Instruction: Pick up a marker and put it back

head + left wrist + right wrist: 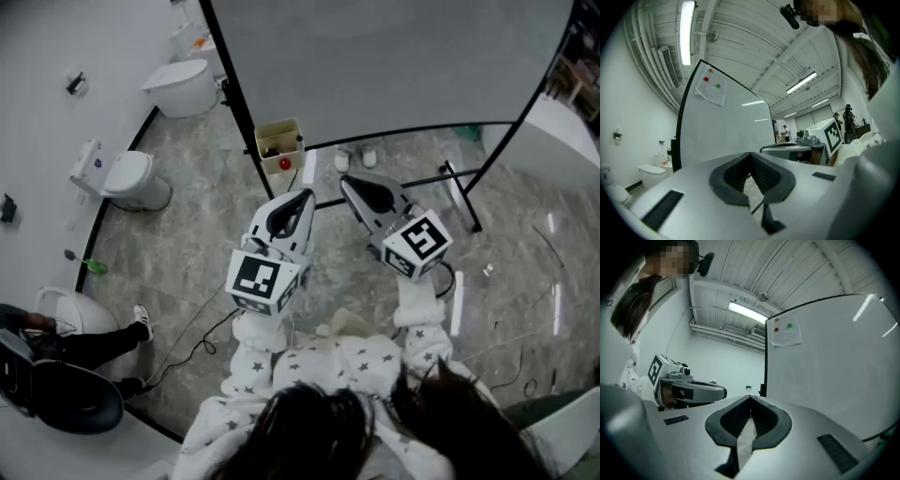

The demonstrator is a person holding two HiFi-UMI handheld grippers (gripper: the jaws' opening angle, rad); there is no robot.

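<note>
A big whiteboard (375,66) on a black frame stands in front of me. A small yellowish holder (279,141) hangs at its lower left with dark markers inside and a red round thing (284,164) just below. My left gripper (302,197) points at the board, a little right of and below the holder, shut with nothing in it. My right gripper (347,183) is beside it, also shut and empty. In the left gripper view the jaws (751,154) meet at the tip; in the right gripper view the jaws (750,398) do the same.
A sheet with red and green magnets (786,330) hangs high on the board. Toilets (183,86) (131,178) stand at the left. A seated person (75,347) is at the lower left. The board's stand leg (459,192) and cables (197,337) cross the floor.
</note>
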